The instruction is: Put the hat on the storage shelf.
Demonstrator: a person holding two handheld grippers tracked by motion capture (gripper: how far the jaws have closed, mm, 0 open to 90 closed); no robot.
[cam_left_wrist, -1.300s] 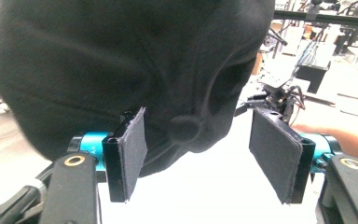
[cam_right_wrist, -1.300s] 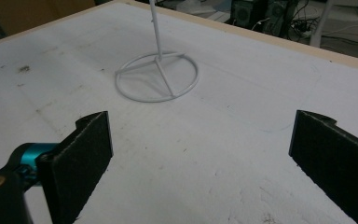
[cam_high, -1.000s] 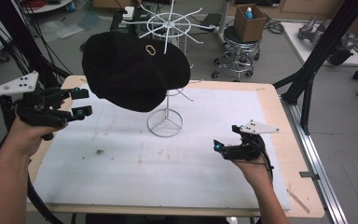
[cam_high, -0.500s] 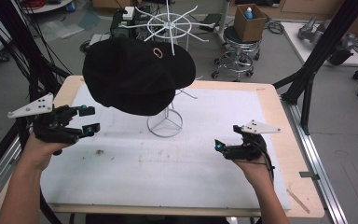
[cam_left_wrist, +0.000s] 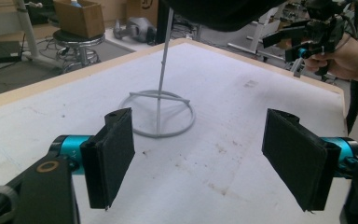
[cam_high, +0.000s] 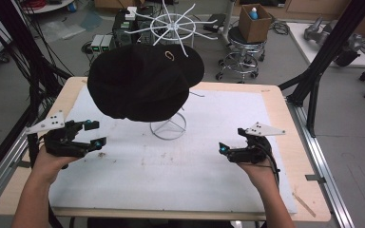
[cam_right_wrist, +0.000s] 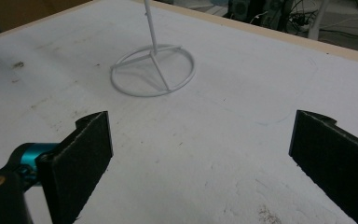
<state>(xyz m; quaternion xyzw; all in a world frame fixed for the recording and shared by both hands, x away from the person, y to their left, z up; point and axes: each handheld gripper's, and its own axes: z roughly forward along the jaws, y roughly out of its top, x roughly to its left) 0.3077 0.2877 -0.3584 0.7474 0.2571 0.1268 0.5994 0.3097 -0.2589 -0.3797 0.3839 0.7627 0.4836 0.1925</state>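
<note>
We hold a gripper in each hand, low over the white mat (cam_high: 180, 175). Our left gripper (cam_high: 94, 134) is near the left edge of the mat. Its jaws stand wide apart and have just been opening, and nothing is between them. Our right gripper (cam_high: 224, 148) is near the right side of the mat. In the right gripper view its jaws are wide apart too, and they hold nothing.

The mat has small dark specks and smudges on it. It lies on a light wooden table (cam_high: 285, 114).

Past our grippers, in the middle of the mat, stands a white wire stand (cam_high: 168, 128). It has a round ring for a foot and a thin pole going up. A black hat (cam_high: 142, 80) hangs on the stand, high above the mat. It is between our two grippers but farther back, and we touch neither the hat nor the stand.

Behind the table is a grey floor. A stool (cam_high: 240, 47) stands there with a cardboard box (cam_high: 255, 21) on it. A blue-topped bottle (cam_high: 252, 13) sticks up in the box. Black cables hang on the far left.
</note>
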